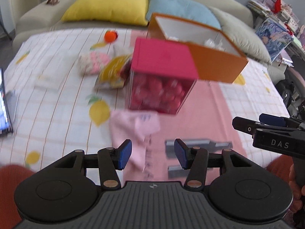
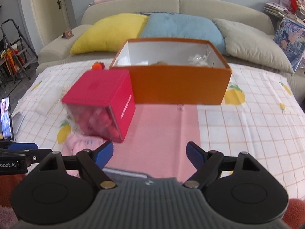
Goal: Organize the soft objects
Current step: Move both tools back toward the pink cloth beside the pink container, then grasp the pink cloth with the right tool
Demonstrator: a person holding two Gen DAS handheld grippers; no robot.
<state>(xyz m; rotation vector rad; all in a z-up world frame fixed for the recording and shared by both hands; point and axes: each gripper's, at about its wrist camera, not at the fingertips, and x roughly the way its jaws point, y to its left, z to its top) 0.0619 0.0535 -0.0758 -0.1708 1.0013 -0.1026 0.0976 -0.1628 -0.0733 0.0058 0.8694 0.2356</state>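
A pink soft cloth (image 1: 136,131) lies on the bed just beyond my open left gripper (image 1: 152,153); it also shows in the right wrist view (image 2: 80,145). A red box with a clear front (image 1: 162,76) (image 2: 101,105) holds red soft items. Behind it stands an open orange box (image 1: 215,64) (image 2: 179,87) with a few pale items inside. A pink-white pouch (image 1: 93,62), a yellow packet (image 1: 112,72) and an orange toy (image 1: 110,35) (image 2: 98,65) lie further back. My right gripper (image 2: 149,152) is open and empty over the pink sheet strip.
Yellow (image 2: 106,34), blue (image 2: 181,28) and grey (image 2: 253,42) pillows line the sofa back. A phone (image 2: 6,118) stands at the left edge. A grey object (image 1: 198,145) lies under my left gripper's right finger. Shelves with books (image 2: 286,9) stand at right.
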